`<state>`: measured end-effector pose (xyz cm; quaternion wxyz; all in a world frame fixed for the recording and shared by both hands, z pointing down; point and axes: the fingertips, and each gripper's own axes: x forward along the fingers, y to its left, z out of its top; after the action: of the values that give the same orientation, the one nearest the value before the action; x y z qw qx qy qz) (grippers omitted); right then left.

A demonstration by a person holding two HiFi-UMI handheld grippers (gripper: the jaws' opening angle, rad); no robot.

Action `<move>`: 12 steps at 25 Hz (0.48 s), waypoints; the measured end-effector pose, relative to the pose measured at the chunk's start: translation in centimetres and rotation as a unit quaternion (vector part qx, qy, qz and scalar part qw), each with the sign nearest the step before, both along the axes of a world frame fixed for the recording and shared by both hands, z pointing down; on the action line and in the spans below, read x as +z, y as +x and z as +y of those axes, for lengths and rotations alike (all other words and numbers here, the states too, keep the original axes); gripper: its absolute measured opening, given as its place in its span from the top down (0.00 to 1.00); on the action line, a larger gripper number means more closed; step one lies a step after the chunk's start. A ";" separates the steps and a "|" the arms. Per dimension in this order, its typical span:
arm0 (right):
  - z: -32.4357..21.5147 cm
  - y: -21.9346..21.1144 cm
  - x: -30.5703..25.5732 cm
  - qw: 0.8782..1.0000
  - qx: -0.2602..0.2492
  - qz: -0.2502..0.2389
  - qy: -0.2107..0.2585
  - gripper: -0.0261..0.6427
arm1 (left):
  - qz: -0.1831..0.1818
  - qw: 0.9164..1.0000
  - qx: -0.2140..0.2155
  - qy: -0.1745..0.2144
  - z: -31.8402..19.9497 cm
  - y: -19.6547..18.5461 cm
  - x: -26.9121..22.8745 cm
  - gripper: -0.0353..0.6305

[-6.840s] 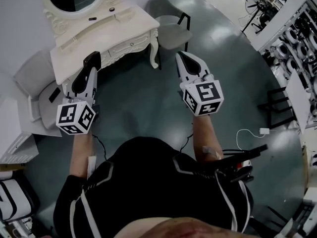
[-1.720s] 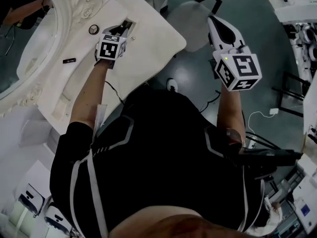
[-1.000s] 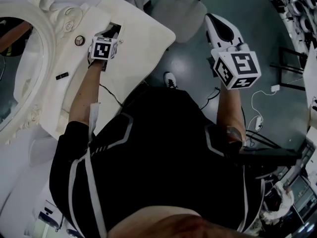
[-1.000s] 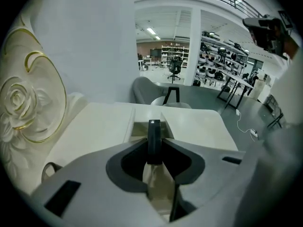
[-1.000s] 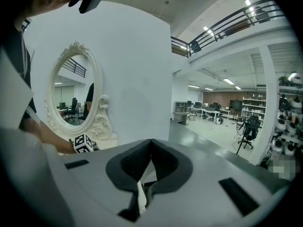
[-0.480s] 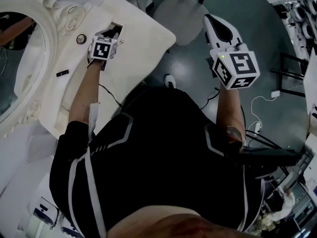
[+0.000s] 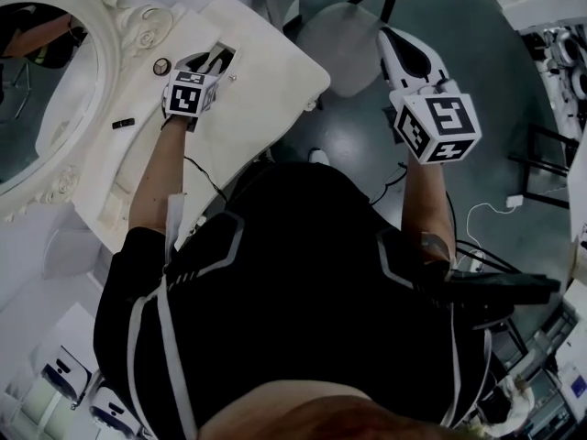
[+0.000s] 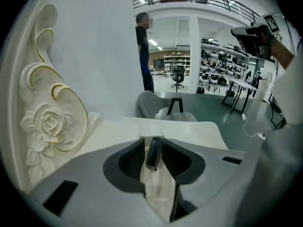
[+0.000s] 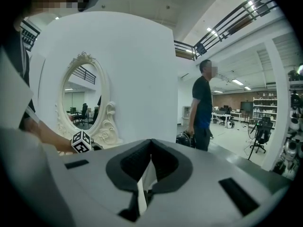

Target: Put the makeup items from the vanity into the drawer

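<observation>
While the L claw [image 7: 212,59] hangs over the white surface [image 7: 266,90] toward its right end, head view shows its marker cube facing up and the arm stretched out across the front edge. A small round item [image 7: 161,65] lies near the back edge, just beside the carved base of the mirror [image 7: 46,81]. A short black stick item [image 7: 123,123] lies apart from it, further along that back edge toward the left end. R claw [image 7: 391,38] is held well off the surface, past the front edge, over the floor and close to a grey chair [image 7: 344,35]. L gripper view: the jaws are nearly together, w/ a slim dark makeup stick [image 8: 153,154] pinched between the pads. It stands roughly upright above the surface, whose right edge lies ahead. A carved rose [image 8: 47,122] on the mirror frame sits at left. The chair is beyond the surface, w/ a person [image 8: 144,56] standing in the bkgd. Can't tell if the stick touches the surface. R gripper view: the jaws are pressed fully together w/ nothing between them, pointed level at the mirror. The L claw's cube shows low beside the frame, and a second person [image 9: 202,108] stands to the right by a white wall.
</observation>
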<state>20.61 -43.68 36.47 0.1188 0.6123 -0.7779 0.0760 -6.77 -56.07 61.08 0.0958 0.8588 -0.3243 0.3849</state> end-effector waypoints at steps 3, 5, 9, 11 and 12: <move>0.0 0.2 -0.5 1.000 -0.013 -0.007 0.011 0.95 | 0.036 0.998 -0.053 0.014 -0.1 -0.7 -2.1 0.80; 0.2 0.1 -0.7 0.999 -0.023 -0.017 0.017 0.95 | 0.059 0.994 -0.091 0.026 0.4 -1.6 -3.8 0.80; 0.3 0.6 -1.5 0.998 -0.041 -0.022 0.030 0.95 | 0.085 0.989 -0.112 0.050 1.9 -1.5 -6.8 0.80; 0.4 0.9 -2.0 0.998 -0.050 -0.020 0.037 0.95 | 0.093 0.986 -0.120 0.067 2.5 -1.4 -8.4 0.80; 0.4 0.9 -2.1 0.998 -0.054 -0.020 0.040 0.95 | 0.100 0.984 -0.124 0.076 2.8 -1.3 -9.3 0.80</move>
<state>21.56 -43.25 34.32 0.0823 0.5719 -0.8146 0.0509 -8.05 -53.30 51.78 0.1098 0.8509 -0.4454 0.2561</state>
